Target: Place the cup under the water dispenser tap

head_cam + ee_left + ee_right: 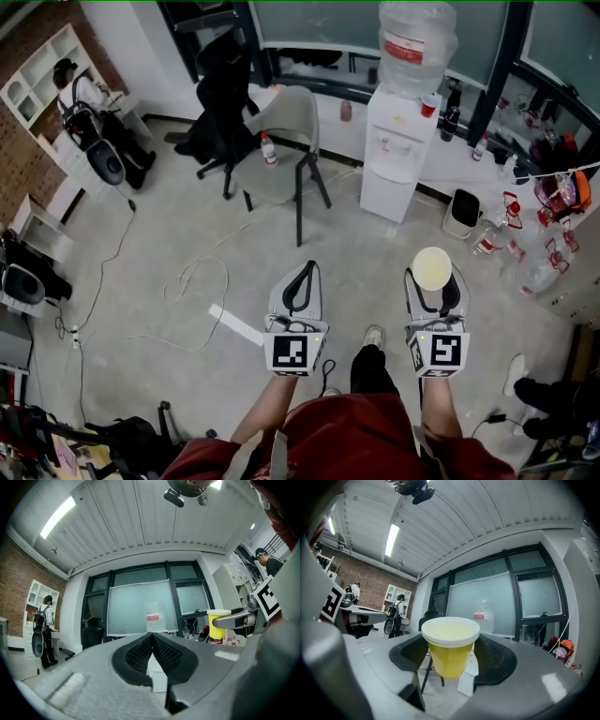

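We have the cup [450, 651] clamped between the jaws of the right gripper [435, 292]. It is yellow, stands upright, and the two pads press on its sides below the rim. The left gripper [299, 281] is beside it with its jaws together and nothing between them.

We judge the step in hand to be the carry, with the cup picked up but not yet delivered. The water dispenser [401, 150], a white cabinet with a big bottle [416, 42] on top, stands straight ahead of both pairs of jaws and well apart from them, across open floor. A grey chair [281, 141] stands ahead and off to the left of the left jaws, out of the direct line.

The next move, as we see it, calls for bringing the cup forward to the dispenser's front and keeping it level. It should then go into the recess below a tap — we cannot make out the taps clearly from here — before the jaws let go. The left gripper has no part in that.
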